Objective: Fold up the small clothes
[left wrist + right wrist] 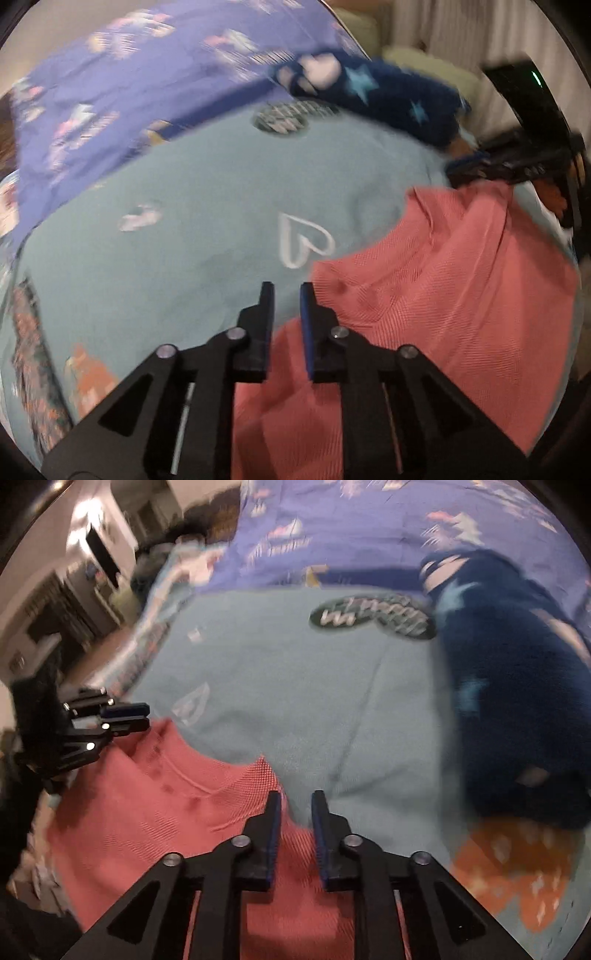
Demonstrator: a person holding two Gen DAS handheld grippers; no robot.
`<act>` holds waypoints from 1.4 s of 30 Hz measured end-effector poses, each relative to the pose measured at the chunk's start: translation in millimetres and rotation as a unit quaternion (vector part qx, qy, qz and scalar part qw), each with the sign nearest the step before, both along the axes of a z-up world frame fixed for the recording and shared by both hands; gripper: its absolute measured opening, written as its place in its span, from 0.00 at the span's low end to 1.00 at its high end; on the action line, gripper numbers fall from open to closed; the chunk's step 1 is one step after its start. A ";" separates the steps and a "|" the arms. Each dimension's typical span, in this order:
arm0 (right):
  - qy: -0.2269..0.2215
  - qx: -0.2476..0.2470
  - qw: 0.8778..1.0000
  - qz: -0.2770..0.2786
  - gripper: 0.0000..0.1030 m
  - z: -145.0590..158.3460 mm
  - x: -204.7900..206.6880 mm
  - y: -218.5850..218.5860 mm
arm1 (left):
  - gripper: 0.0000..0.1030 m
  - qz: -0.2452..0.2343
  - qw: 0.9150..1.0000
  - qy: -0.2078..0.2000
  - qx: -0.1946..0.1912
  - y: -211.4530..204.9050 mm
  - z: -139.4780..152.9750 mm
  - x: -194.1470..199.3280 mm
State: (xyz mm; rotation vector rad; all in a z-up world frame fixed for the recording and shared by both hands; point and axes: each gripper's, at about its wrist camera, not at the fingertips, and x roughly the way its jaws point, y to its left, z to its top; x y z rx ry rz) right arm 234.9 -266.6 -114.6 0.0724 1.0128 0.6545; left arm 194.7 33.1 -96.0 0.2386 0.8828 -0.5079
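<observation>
A: Where is the garment?

B: The pink top (424, 295) lies rumpled on the light blue sheet (207, 229). In the left wrist view it fills the lower right of the frame; in the right wrist view it fills the lower left.

A: And the left claw (287, 291)?

B: Its jaws stand a little apart at bottom centre. The sheet shows in the gap near the tips and pink cloth lower down, but the pads press on nothing. It hangs at the top's edge, beside the white heart (304, 242) printed on the sheet.

A: The right claw (296, 801)?

B: Likewise a narrow gap, nothing clamped. The tips sit over the top's upper right corner.

A: Anything else nearby?

B: A dark blue fleece (517, 716) with pale stars lies at the right of the right wrist view, and a purple patterned blanket (155, 85) spreads across the upper left of the left view. Both frames are blurred.
</observation>
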 end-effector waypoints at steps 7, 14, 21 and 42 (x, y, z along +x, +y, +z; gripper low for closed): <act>-0.042 -0.063 0.995 -0.063 0.29 17.7 -55.3 -72.4 | 0.38 0.105 0.992 -0.069 -0.024 77.8 48.7 -65.8; -0.027 -0.135 0.990 -0.035 0.29 -11.0 -93.0 -65.1 | 0.38 0.112 0.992 -0.024 0.051 83.8 10.8 -96.3; -0.035 -0.143 0.989 -0.019 0.31 -20.5 -77.9 -45.9 | 0.38 0.049 0.992 -0.028 0.114 43.7 -9.3 -82.7; 0.046 0.023 0.989 -0.137 0.38 -32.5 -23.6 -87.5 | 0.42 0.108 0.993 0.018 -0.046 88.8 -4.8 -38.0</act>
